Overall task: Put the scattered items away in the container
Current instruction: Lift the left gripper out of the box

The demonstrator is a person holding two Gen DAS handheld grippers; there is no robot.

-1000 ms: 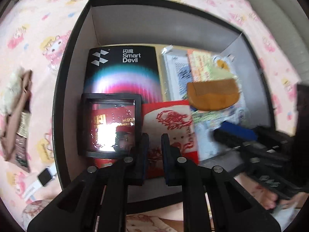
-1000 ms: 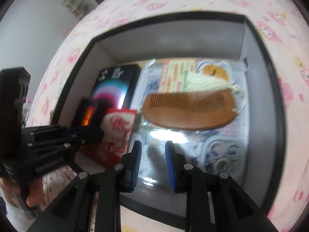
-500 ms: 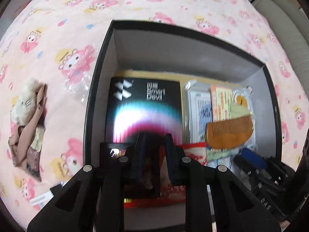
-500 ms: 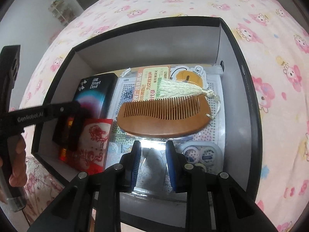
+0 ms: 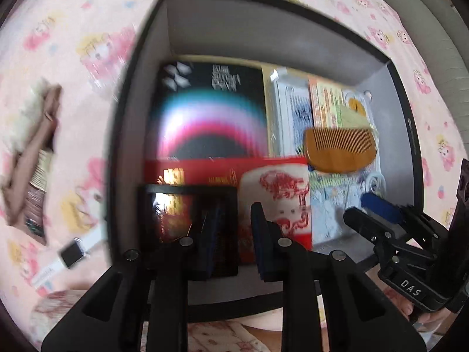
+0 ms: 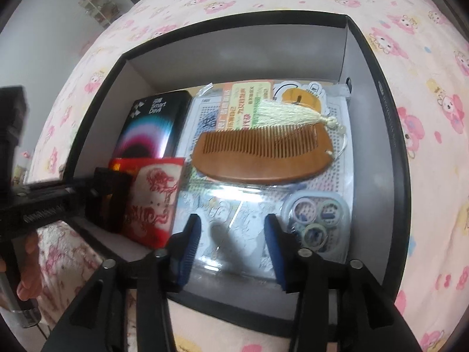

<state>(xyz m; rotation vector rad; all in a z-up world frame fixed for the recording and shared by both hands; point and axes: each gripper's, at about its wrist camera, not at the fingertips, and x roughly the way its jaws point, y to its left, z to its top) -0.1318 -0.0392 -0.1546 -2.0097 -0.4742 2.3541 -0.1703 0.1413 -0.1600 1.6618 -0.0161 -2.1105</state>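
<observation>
A black box (image 5: pixel 263 38) with grey walls sits on the pink bedsheet. In it lie a Smart Devil box (image 5: pixel 211 117), a red box (image 5: pixel 275 199), a wooden comb (image 6: pixel 263 158) with a pale tassel (image 6: pixel 287 114), and a clear craft packet (image 6: pixel 316 214). A small black frame (image 5: pixel 190 223) rests on the red box at the near left corner. My left gripper (image 5: pixel 234 234) hangs over the frame's right edge, slightly open, and red box shows in the gap. My right gripper (image 6: pixel 233 228) is above the packet, its jaws opening with nothing between them.
Left of the box, a white-strapped watch (image 5: pixel 70 253) and a beige cloth bundle with a plush toy (image 5: pixel 29 135) lie on the sheet. A grey cushion edge (image 5: pixel 425 29) shows at the far right. A hand (image 6: pixel 27 281) holds the left gripper's handle.
The right gripper's jaws have spread wide over the packet. The left gripper rose, then came back down over the black frame, and its jaws parted a little.
</observation>
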